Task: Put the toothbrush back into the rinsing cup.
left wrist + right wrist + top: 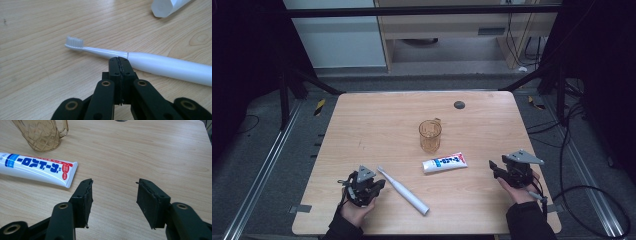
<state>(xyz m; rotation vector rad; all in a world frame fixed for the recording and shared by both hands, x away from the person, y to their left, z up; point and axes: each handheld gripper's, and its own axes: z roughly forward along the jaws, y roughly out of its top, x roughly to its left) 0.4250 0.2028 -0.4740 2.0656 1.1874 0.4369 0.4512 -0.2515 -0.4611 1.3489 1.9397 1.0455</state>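
While the left gripper (119, 59) rests with jaws pressed together on nothing and the right gripper (113, 195) gapes wide and empty, the toothbrush (403, 190) near the surface's front edge looks light, stiff, slippery, best pinched mid-handle

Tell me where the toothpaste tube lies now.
In the high view the toothpaste tube lies flat near the table's middle, just in front of the amber cup, between the toothbrush and the right gripper.

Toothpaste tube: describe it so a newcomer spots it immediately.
On the wooden table, look just in front of the amber glass mug at the centre. The toothpaste tube lies flat there, white with blue lettering and a red end, shorter and flatter than the plain white electric toothbrush.
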